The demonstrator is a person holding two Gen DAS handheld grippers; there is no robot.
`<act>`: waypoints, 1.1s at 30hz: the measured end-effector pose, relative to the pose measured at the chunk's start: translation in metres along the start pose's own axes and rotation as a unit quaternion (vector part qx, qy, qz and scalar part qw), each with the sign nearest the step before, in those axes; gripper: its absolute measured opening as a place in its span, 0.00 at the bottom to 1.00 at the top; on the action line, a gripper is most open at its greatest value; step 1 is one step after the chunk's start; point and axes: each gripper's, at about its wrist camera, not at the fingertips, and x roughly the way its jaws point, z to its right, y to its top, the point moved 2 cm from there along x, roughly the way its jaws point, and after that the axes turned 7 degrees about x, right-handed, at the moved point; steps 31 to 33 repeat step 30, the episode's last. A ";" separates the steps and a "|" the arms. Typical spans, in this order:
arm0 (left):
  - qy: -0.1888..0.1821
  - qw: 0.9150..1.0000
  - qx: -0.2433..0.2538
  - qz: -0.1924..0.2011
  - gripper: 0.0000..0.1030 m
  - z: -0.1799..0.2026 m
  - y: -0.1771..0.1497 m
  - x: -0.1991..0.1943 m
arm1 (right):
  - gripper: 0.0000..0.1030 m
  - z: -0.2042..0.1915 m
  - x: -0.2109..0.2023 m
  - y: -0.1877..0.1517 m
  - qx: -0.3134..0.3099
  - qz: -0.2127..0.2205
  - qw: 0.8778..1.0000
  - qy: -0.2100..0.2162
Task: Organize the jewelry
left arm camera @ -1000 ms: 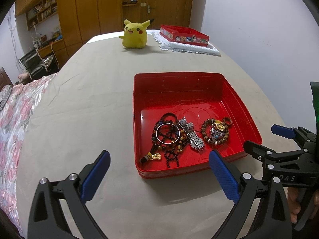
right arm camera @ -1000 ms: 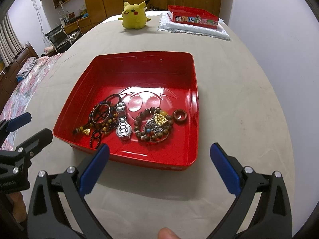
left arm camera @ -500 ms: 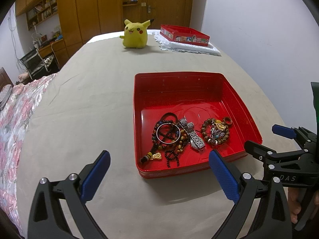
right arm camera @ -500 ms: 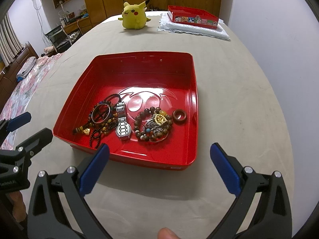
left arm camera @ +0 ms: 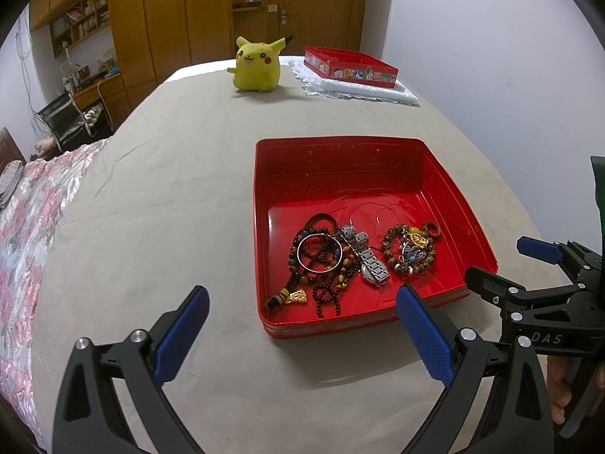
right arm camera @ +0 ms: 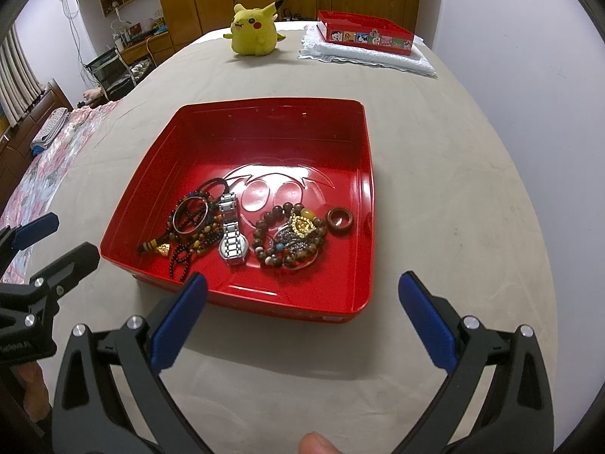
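Note:
A shallow red tray [left arm camera: 340, 162] [right arm camera: 264, 121] lies on the beige bed cover. In its near half lie dark bead strands with a silver bangle [left arm camera: 319, 253] [right arm camera: 191, 215], a silver watch [left arm camera: 368, 261] [right arm camera: 233, 240], a brown bead bracelet with a gold charm [left arm camera: 410, 251] [right arm camera: 291, 238] and a brown ring [left arm camera: 432, 230] [right arm camera: 340, 220]. My left gripper [left arm camera: 302, 316] hovers open just short of the tray's near left corner. My right gripper [right arm camera: 302, 302] hovers open before the tray's near edge. Both are empty.
A yellow plush toy [left arm camera: 257, 64] [right arm camera: 255, 30] sits at the far end. Beside it a red decorated tin [left arm camera: 349, 66] [right arm camera: 365, 36] rests on a folded white cloth [left arm camera: 359, 92]. A flowered quilt [left arm camera: 22, 234] covers the left side. A wall runs along the right.

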 end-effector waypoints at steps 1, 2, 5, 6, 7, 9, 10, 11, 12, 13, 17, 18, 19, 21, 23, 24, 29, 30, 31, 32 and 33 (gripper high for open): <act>0.000 1.000 0.000 0.000 0.96 0.000 0.000 0.000 | 0.97 0.000 0.000 0.000 0.000 0.000 1.000 0.000; 0.000 1.000 0.001 0.000 0.96 0.000 0.000 0.000 | 0.97 0.000 0.000 0.000 0.000 0.000 1.000 0.000; 0.000 1.000 0.000 0.000 0.96 0.000 0.000 0.000 | 0.97 0.000 0.000 0.000 0.000 0.000 1.000 0.000; 0.001 1.000 0.000 0.000 0.96 0.000 0.000 0.000 | 0.97 0.000 -0.001 0.000 0.000 0.000 1.000 0.000; 0.001 1.000 0.000 0.000 0.96 0.000 -0.001 0.000 | 0.97 0.000 0.000 0.000 0.000 0.000 1.000 0.000; 0.001 1.000 0.000 0.000 0.96 0.000 -0.001 0.000 | 0.97 0.000 0.000 0.000 0.000 0.000 1.000 0.000; 0.002 1.000 0.000 0.000 0.96 0.000 -0.001 0.000 | 0.97 0.000 0.000 0.000 0.000 0.000 1.000 0.000; 0.002 1.000 0.001 0.000 0.96 0.000 -0.001 0.000 | 0.97 0.000 0.000 0.000 0.000 0.000 1.000 -0.001; 0.002 1.000 0.000 0.000 0.96 -0.001 -0.001 -0.001 | 0.97 0.000 0.000 0.000 0.000 0.000 1.000 0.000; 0.002 1.000 0.000 0.000 0.96 0.000 -0.001 0.000 | 0.97 0.000 0.000 0.000 0.000 0.000 1.000 0.000; 0.002 1.000 0.000 0.000 0.96 -0.001 -0.001 -0.001 | 0.97 0.000 0.000 -0.001 0.000 0.000 1.000 -0.001; 0.003 1.000 0.000 0.001 0.96 -0.001 -0.001 -0.001 | 0.97 0.000 0.000 -0.001 0.000 0.000 1.000 -0.001; 0.004 1.000 0.001 0.001 0.96 -0.001 -0.001 -0.001 | 0.97 0.000 0.000 -0.001 0.000 0.000 1.000 0.000; 0.011 1.000 0.003 0.004 0.96 -0.001 -0.002 -0.003 | 0.97 0.000 -0.001 0.000 -0.001 0.000 1.000 -0.001; 0.006 1.000 0.004 0.005 0.96 0.000 -0.003 -0.004 | 0.97 0.000 -0.001 0.000 0.000 0.000 1.000 0.000; 0.004 1.000 0.005 0.007 0.96 -0.001 -0.004 -0.005 | 0.97 0.000 -0.001 0.000 -0.001 0.000 1.000 0.000; 0.006 1.000 0.005 0.007 0.96 0.001 -0.004 -0.005 | 0.97 0.002 -0.004 -0.001 -0.001 -0.001 1.000 -0.002; 0.006 1.000 0.005 0.007 0.96 0.000 -0.004 -0.005 | 0.97 0.002 -0.004 -0.001 -0.001 -0.001 1.000 -0.001; 0.006 1.000 0.005 0.007 0.96 0.000 -0.004 -0.005 | 0.97 0.002 -0.004 -0.001 -0.001 -0.001 1.000 -0.001; 0.006 1.000 0.005 0.007 0.96 0.000 -0.004 -0.005 | 0.97 0.002 -0.004 -0.001 -0.001 -0.001 1.000 -0.001; 0.006 1.000 0.005 0.007 0.96 0.000 -0.004 -0.005 | 0.97 0.002 -0.004 -0.001 -0.001 -0.001 1.000 -0.001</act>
